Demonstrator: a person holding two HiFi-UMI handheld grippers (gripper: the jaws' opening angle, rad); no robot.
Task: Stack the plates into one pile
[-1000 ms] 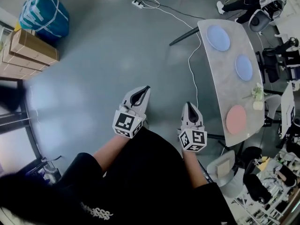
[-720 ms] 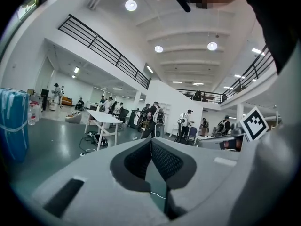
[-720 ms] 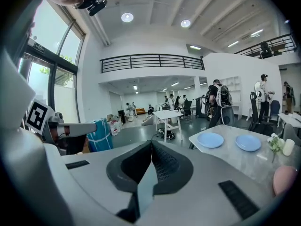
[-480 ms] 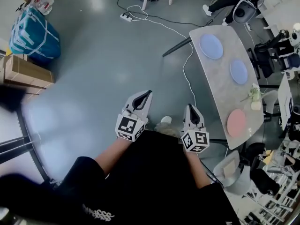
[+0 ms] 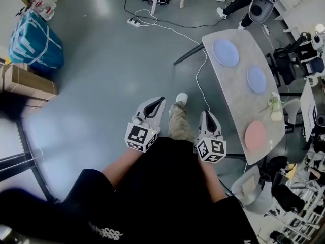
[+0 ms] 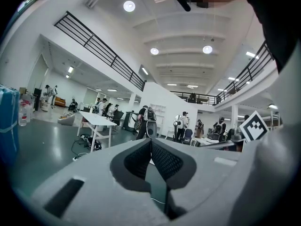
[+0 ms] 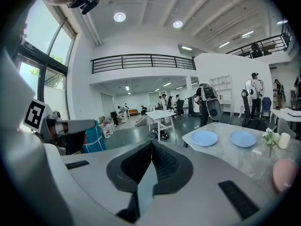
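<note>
**A:** Why do your left tool [image 5: 159, 97] and right tool [image 5: 206, 114] hang closed, jaws together on nothing?

**B:** Probably because you have no plate within reach. The counter [image 5: 237, 95] lies ahead and to the right of your right tool. On it the pink plate [image 5: 255, 135] sits nearest, the middle blue plate [image 5: 257, 79] beyond, and the far blue plate [image 5: 226, 52] last, all apart. No pile is begun.

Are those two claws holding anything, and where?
Nothing. The left gripper and right gripper are both shut and empty; the plates lie on the table.
</note>
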